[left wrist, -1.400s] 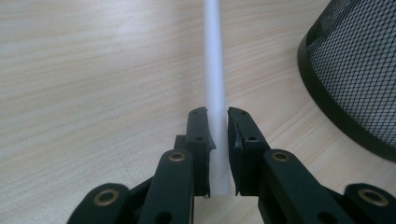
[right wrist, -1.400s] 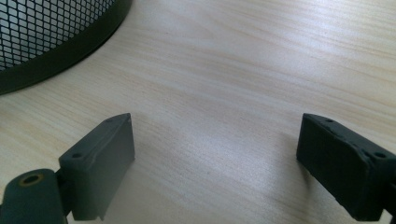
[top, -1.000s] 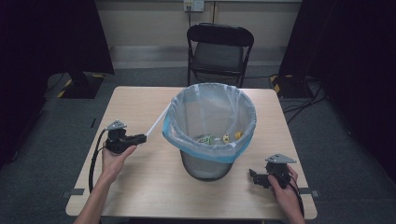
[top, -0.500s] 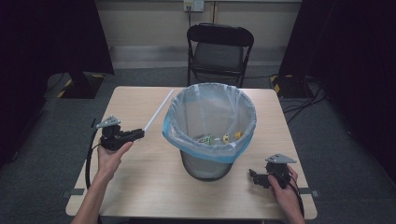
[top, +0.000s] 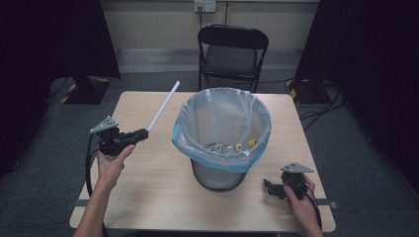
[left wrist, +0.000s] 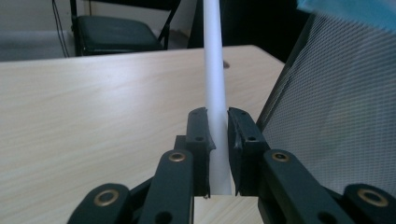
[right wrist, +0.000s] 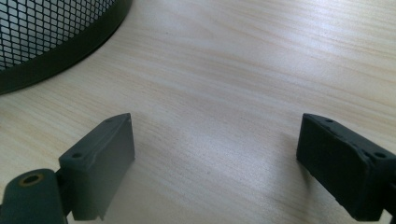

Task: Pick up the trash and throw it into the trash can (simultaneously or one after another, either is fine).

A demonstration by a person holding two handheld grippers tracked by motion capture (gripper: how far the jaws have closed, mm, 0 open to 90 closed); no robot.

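My left gripper [top: 140,134] is shut on the lower end of a long white tube [top: 163,105], which slants up and away to the right, above the table's left side. In the left gripper view the tube [left wrist: 215,79] rises straight between the closed jaws [left wrist: 218,135], with the bin's mesh wall [left wrist: 336,116] close on the right. A black mesh bin [top: 221,173] with a blue liner [top: 222,123] stands mid-table, several small scraps lying inside. My right gripper [top: 270,188] rests open near the table's front right corner, nothing between its jaws [right wrist: 215,158].
The wooden table [top: 148,197] carries the bin only. A black folding chair [top: 232,54] stands behind the far edge. In the right gripper view the bin's black base rim [right wrist: 60,51] curves across the upper left.
The left gripper has lifted and drawn back left, swinging the white tube's tip away from the bin rim and higher. The right gripper has stayed still.
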